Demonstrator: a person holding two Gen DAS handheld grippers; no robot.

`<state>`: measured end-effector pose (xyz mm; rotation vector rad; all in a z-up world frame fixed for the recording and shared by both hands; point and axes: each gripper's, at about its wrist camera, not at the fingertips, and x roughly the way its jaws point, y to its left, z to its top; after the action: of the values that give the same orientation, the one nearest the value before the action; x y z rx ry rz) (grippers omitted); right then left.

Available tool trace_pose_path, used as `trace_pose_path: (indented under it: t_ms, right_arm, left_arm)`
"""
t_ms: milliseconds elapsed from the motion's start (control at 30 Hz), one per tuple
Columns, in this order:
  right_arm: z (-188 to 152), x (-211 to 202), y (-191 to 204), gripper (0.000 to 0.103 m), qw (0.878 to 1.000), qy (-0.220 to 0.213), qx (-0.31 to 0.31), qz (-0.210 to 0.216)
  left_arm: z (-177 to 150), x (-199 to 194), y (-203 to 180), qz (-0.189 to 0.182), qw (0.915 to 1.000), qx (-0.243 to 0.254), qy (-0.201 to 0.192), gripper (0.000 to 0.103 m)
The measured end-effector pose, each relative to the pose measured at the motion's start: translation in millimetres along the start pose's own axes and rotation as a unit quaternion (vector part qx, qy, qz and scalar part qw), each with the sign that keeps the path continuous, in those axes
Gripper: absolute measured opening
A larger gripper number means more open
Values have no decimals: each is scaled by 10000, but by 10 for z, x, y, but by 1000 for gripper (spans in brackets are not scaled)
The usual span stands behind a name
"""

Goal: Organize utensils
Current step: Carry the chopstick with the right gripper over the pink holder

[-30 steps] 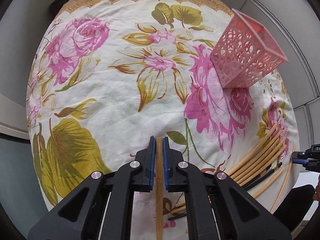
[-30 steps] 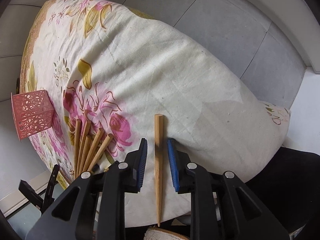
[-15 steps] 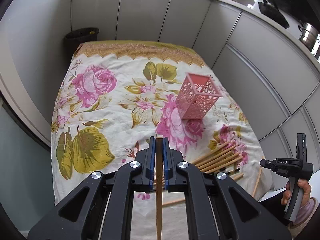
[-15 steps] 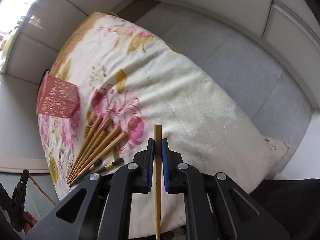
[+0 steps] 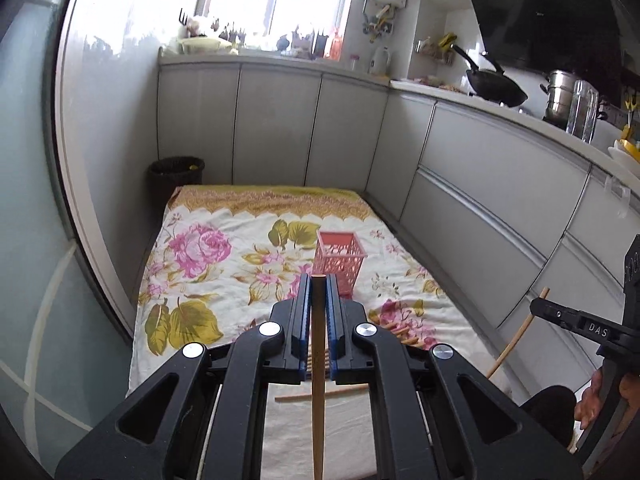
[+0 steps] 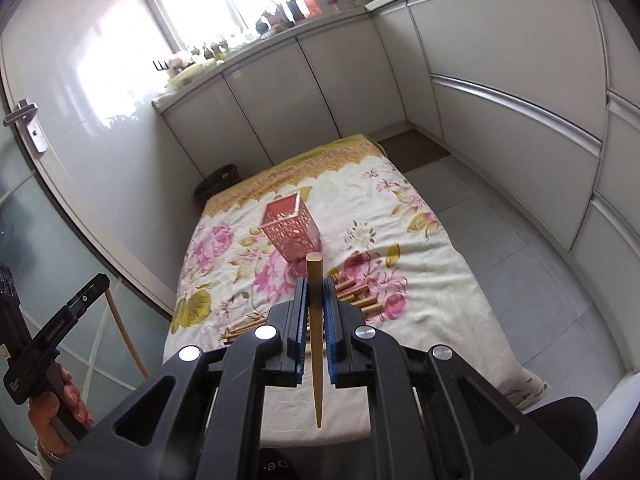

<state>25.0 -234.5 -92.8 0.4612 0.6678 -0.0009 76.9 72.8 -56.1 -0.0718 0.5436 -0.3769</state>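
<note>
Currently, item one: left gripper, fingers clamped on a wooden chopstick lying lengthwise along them, blunt end forward. Item two: right gripper, fingers likewise clamped on a second chopstick, blunt end forward, point trailing. Item three: pink lattice holder, upright on the floral cloth, ahead of and below both tips. Both sticks lie near level; entry likely needs them tipped upright. Remaining chopsticks lie loose, just beside the holder.
</note>
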Motion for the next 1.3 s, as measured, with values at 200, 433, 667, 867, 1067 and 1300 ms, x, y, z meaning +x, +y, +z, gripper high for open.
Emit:
trace_pose_path:
  t_ms: [200,433,667,867,1067,1300]
  right_arm:
    - [299,-341,324,8,9972,-640,-323,226]
    - [695,-378,473,8,9932,-1026,-443,319]
    - [1146,-203,473,8,9894,-1327,-466,362]
    - [1530,77,417,8,9866,-1522,-446,389]
    - [1736,512,346,8,9857,-1570,-484,370]
    - [1832,961,364,8,9872,-1457,-449,465]
  left_arm:
    - [313,-258,-247,-144,9956,-11,-926,6]
    - [684,-127,-505,-113,9849,9,-1725,6]
    - [1230,254,-712,-121,9727,-22,-2316,6]
    - [1580,881,-825,-107,9702,87,-2419,6]
    - [1555,1618,-705,104,9743,100,-2246,6]
    - [1351,2148,-471,125,9829,-94,-1836,7]
